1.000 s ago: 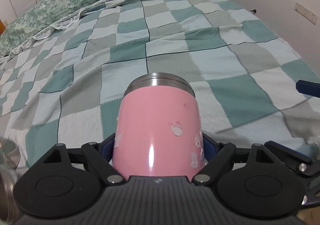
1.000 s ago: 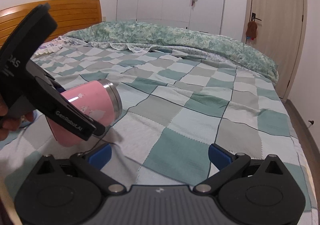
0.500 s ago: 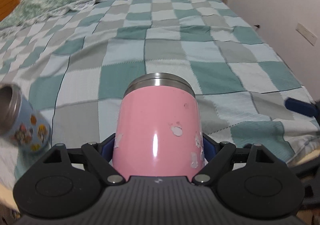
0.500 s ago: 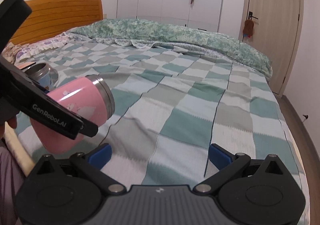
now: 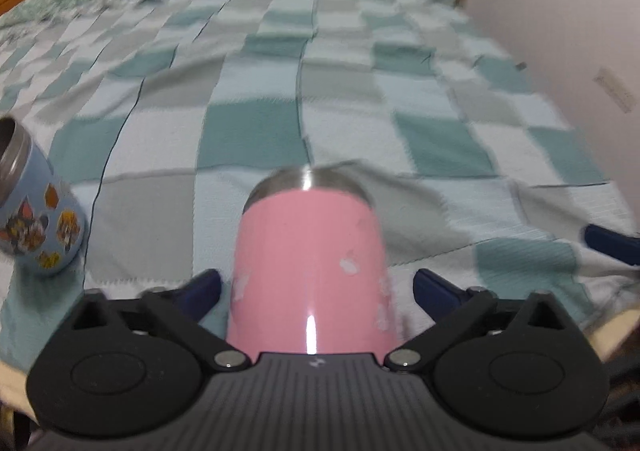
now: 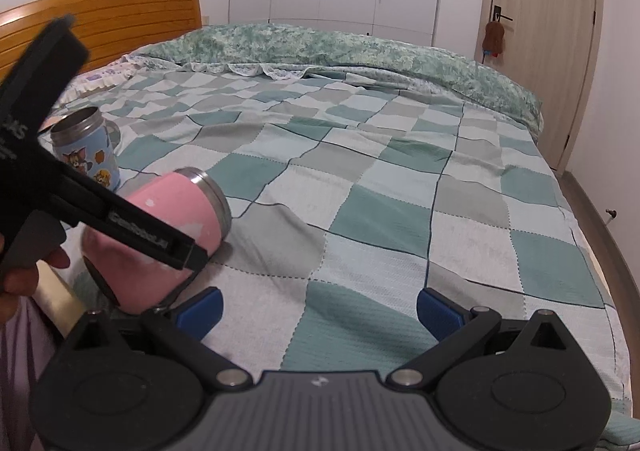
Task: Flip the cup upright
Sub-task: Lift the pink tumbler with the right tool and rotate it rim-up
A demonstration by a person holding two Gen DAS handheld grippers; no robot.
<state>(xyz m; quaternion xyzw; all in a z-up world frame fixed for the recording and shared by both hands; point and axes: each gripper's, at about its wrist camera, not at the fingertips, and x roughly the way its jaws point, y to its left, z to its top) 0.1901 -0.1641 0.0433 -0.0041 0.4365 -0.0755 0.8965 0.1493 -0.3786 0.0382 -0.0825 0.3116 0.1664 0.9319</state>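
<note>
While tilted over the quilt [image 6: 360, 211], pink cup [image 5: 310, 275] between parted left fingers [image 5: 200, 287]; right fingers [image 6: 438, 311] wide apart, empty.

Pink cup [image 5: 310, 271] between spread left tool [image 5: 316, 287] fingers, blue mug [image 5: 38, 235] leftward

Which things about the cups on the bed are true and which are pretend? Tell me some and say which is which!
1. The pink cup is standing upright. False: it lies tipped over, with its metal rim pointing out across the bed.
2. The blue cup with cartoon pictures stands upright, open end up. True.
3. The right gripper is holding the blue cup. False: it is open and empty, and the blue cup sits far off to its left.
4. The blanket has green, grey and pale squares. True.
</note>
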